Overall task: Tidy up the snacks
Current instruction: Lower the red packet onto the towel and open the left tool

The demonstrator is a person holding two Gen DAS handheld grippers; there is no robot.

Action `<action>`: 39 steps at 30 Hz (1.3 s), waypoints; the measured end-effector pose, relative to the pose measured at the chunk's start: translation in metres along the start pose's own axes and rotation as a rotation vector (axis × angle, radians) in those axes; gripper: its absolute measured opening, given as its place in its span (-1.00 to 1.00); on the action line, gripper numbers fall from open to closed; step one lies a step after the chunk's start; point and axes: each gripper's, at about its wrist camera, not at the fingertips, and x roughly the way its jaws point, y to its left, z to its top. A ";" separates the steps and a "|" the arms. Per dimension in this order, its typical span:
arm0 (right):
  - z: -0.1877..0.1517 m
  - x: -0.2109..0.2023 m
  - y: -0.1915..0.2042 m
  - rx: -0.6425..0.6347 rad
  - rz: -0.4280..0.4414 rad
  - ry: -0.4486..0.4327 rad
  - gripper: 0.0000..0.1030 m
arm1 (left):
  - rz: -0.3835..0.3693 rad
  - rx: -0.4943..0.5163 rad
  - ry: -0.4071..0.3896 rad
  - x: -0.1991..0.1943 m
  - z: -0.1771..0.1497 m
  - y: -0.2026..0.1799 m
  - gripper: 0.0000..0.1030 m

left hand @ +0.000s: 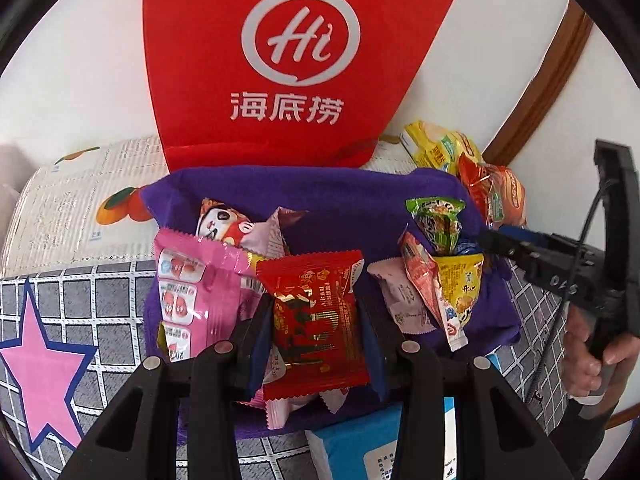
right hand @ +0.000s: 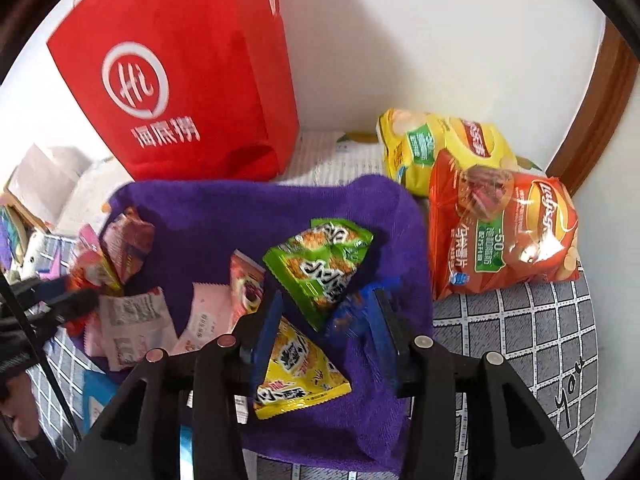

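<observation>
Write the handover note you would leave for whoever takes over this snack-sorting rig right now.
Left gripper: fingers shut on the red packet, held above the purple cloth.
Right gripper: open, nothing gripped; green packet and yellow packet lie loose beneath it.
Done: small packets gathered on the cloth.
Left: place the red packet; two chip bags sit off the cloth beside the red bag.

Surface (right hand: 520,320): grey cloth with a white grid.
Star print (left hand: 44,372): pink, on the cloth.
Purple towel (right hand: 280,208): spread on it, holding small snack packets.
Red bag (right hand: 192,80): upright behind the towel.
Chip bags: yellow bag (right hand: 436,140) and orange bag (right hand: 508,232) beside the towel.
</observation>
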 end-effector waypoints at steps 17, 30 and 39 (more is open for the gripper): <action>-0.001 -0.004 0.007 0.002 0.003 -0.006 -0.12 | -0.008 0.054 0.056 0.016 -0.008 -0.016 -0.24; -0.003 -0.002 0.012 -0.019 -0.001 0.002 -0.10 | -0.002 0.077 0.042 0.012 -0.010 -0.023 -0.09; -0.003 -0.029 0.018 -0.004 0.007 -0.070 -0.10 | -0.012 0.089 0.001 -0.004 -0.008 -0.027 0.05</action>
